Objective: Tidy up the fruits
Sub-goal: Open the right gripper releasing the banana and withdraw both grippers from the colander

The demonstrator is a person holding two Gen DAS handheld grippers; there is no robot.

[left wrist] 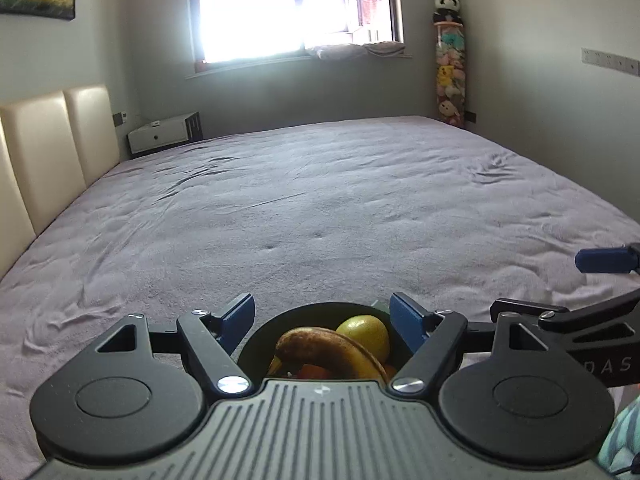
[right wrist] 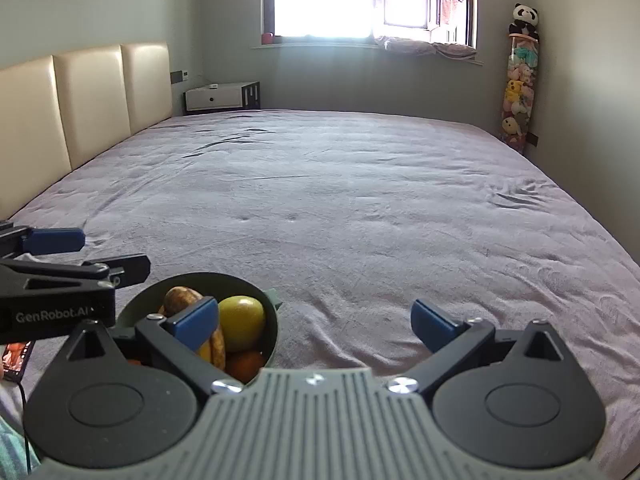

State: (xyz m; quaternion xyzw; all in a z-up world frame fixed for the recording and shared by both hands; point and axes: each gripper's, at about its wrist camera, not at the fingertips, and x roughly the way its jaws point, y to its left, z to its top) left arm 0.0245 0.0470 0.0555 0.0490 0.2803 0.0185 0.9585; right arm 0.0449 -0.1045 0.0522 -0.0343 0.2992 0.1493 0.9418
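Between left fingers (left wrist: 244, 316): fruit bowl (left wrist: 260, 336).

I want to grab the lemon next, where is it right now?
The lemon lies in the bowl on the bed, beside the banana and above an orange, low and left in the right wrist view.

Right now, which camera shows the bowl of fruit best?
The right wrist view: it shows most of the bowl rim, with the yellow fruit clear inside. In the left wrist view the gripper's own body hides the bowl's lower half.
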